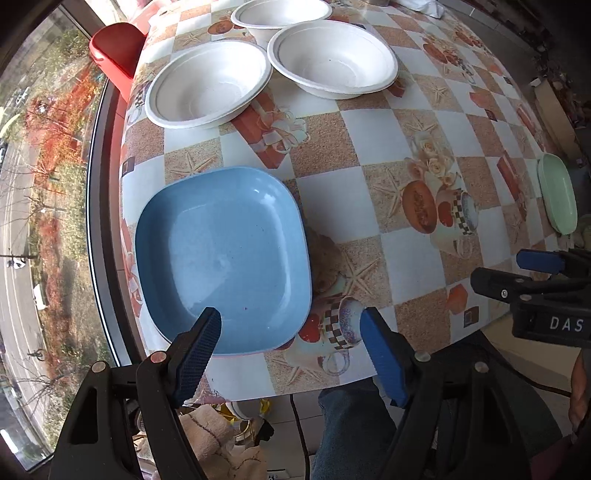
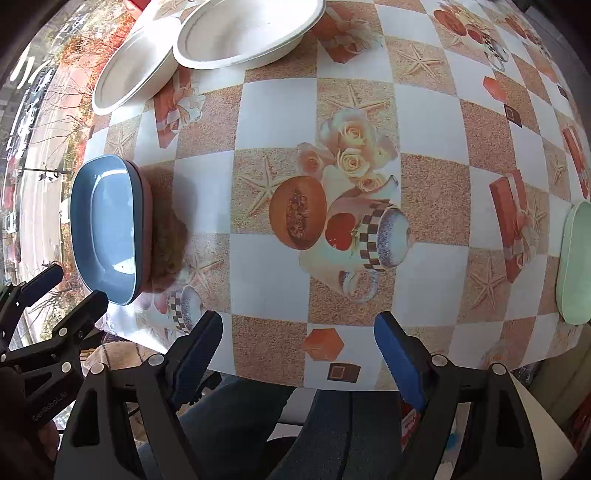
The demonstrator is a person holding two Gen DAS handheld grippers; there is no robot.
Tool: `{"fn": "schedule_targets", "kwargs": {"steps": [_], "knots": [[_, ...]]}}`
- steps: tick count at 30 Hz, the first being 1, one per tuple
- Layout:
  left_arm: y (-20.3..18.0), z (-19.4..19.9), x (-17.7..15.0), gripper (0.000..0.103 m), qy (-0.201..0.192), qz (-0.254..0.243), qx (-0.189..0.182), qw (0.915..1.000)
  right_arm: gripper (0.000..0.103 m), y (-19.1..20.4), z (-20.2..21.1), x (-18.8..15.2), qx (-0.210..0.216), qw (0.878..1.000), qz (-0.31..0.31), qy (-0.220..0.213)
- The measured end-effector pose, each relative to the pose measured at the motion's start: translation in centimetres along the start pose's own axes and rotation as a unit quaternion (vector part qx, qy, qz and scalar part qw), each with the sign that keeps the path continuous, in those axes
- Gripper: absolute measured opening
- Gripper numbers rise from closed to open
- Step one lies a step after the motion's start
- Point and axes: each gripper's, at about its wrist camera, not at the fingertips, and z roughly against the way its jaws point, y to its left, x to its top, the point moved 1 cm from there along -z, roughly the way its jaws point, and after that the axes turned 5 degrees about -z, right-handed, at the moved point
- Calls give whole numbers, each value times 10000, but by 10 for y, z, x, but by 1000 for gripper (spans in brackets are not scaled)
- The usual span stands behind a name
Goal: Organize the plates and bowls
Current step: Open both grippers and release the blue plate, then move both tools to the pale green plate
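A blue square plate (image 1: 225, 254) lies at the table's near left edge; in the right wrist view (image 2: 105, 225) it rests on a pinkish plate whose rim shows beneath. My left gripper (image 1: 291, 325) is open, its left finger over the blue plate's near rim. Three white bowls sit at the far side: one at the left (image 1: 208, 83), one to its right (image 1: 332, 59), one behind (image 1: 280, 14). A mint green plate (image 1: 557, 194) lies at the right edge, also in the right wrist view (image 2: 576, 262). My right gripper (image 2: 299, 328) is open and empty over the table's near edge.
The table (image 2: 424, 122) has a checkered cloth with starfish and fruit prints. A red chair (image 1: 114, 51) stands at the far left by a large window. The person's legs in jeans (image 1: 351, 424) are below the near edge.
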Motion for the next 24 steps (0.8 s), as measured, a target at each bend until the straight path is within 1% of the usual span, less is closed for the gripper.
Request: {"fn": "schedule_targets", "kwargs": {"steps": [3, 6, 8, 12, 15, 18, 21, 24], "knots": [[-24, 3, 8, 81, 10, -276, 10, 9996, 85, -31, 4, -2, 13, 9991, -407, -105], [-42, 5, 17, 81, 24, -407, -13, 9992, 85, -65, 11, -5, 5, 9968, -777, -171], [-58, 1, 24, 81, 58, -476, -14, 9988, 85, -88, 13, -5, -2, 9951, -959, -229], [-93, -6, 44, 81, 168, -622, -5, 9979, 85, -122, 20, -5, -106, 9924, -1195, -285], [-131, -10, 61, 81, 297, -760, -111, 9966, 85, -168, 27, -7, -241, 9901, -1338, -344], [-172, -12, 81, 81, 366, -951, -133, 9947, 85, -206, 35, -5, -356, 9871, -1483, -482], [-213, -10, 104, 81, 386, -1047, -265, 9934, 85, -248, 43, 2, -535, 9841, -1586, -592], [-251, -9, 127, 81, 331, -1097, -296, 9930, 85, -295, 50, 12, -771, 9808, -1656, -685]]}}
